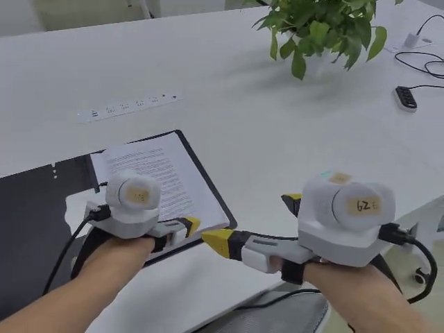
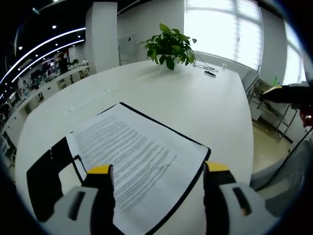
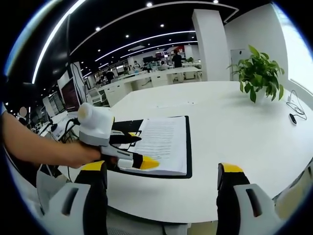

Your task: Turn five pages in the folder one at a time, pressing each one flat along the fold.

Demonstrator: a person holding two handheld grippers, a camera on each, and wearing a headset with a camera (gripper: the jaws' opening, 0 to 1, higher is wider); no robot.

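The black folder [image 1: 206,182] lies open on the white table with a printed page [image 1: 156,170] on top, lying flat. My left gripper [image 1: 184,229] hovers over the folder's near edge, open, with the page [image 2: 132,154] between and beyond its yellow-tipped jaws; nothing is gripped. Just right of the folder at the table's front edge, my right gripper [image 1: 254,222] is open and points left toward the folder's corner. In the right gripper view the folder [image 3: 187,147] lies ahead, with the left gripper [image 3: 139,149] over its near edge.
A potted plant [image 1: 319,35] stands at the far right. A built-in socket strip [image 1: 128,107] sits behind the folder. A black power strip [image 1: 406,97] and cables [image 1: 423,66] lie at the right edge. The table's front edge [image 1: 229,305] runs under my hands.
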